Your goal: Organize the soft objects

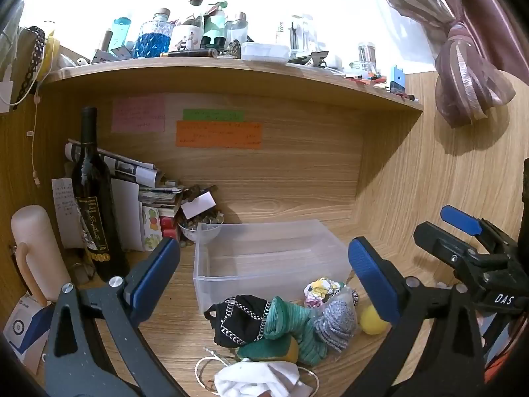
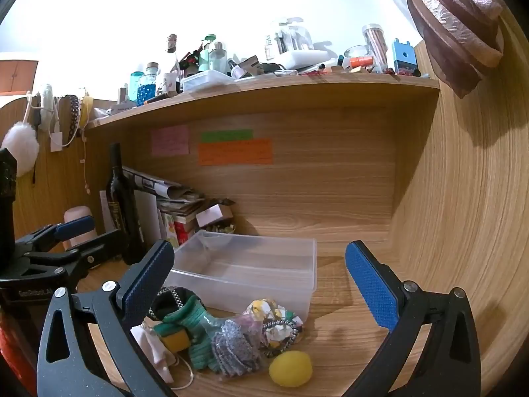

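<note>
A clear plastic bin (image 1: 211,264) (image 2: 310,271) stands empty on the wooden desk. In front of it lies a pile of soft things: a black chain-print cloth (image 1: 238,321), a green knit piece (image 1: 294,324) (image 2: 195,317), a grey knit piece (image 1: 335,324) (image 2: 236,347), a patterned cloth (image 1: 319,289) (image 2: 274,317), a white cloth (image 1: 261,378) (image 2: 155,347) and a yellow ball (image 1: 372,321) (image 2: 291,369). My left gripper (image 1: 261,274) is open above the pile. My right gripper (image 2: 259,281) is open above it too, and also shows in the left wrist view (image 1: 463,231).
A dark wine bottle (image 1: 92,205) (image 2: 122,205), a cream flask (image 1: 33,251), stacked papers and a small bowl (image 1: 198,228) crowd the back left. A cluttered shelf (image 1: 231,66) hangs overhead. A wooden side wall (image 2: 463,215) closes the right.
</note>
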{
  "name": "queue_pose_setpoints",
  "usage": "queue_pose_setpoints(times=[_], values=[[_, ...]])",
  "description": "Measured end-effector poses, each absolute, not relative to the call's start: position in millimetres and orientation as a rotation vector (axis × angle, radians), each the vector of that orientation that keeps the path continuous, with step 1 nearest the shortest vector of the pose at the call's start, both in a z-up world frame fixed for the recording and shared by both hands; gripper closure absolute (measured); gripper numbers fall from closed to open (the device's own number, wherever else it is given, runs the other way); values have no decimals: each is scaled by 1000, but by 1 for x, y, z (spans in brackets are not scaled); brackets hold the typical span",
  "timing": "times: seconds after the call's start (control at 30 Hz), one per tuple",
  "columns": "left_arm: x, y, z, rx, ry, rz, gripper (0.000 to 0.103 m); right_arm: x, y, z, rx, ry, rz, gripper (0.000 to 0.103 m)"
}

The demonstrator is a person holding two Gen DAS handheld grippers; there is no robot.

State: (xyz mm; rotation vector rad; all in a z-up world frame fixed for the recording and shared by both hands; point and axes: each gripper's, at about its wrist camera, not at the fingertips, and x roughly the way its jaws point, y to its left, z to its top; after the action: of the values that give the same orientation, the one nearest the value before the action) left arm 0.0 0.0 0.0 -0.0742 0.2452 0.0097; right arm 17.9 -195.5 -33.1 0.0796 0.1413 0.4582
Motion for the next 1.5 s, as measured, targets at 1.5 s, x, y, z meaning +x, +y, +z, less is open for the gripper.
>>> queue_pose_setpoints(times=[1.5], values=[[13, 7, -7, -64, 345, 6, 0, 18, -192, -34, 83, 157, 486, 0]])
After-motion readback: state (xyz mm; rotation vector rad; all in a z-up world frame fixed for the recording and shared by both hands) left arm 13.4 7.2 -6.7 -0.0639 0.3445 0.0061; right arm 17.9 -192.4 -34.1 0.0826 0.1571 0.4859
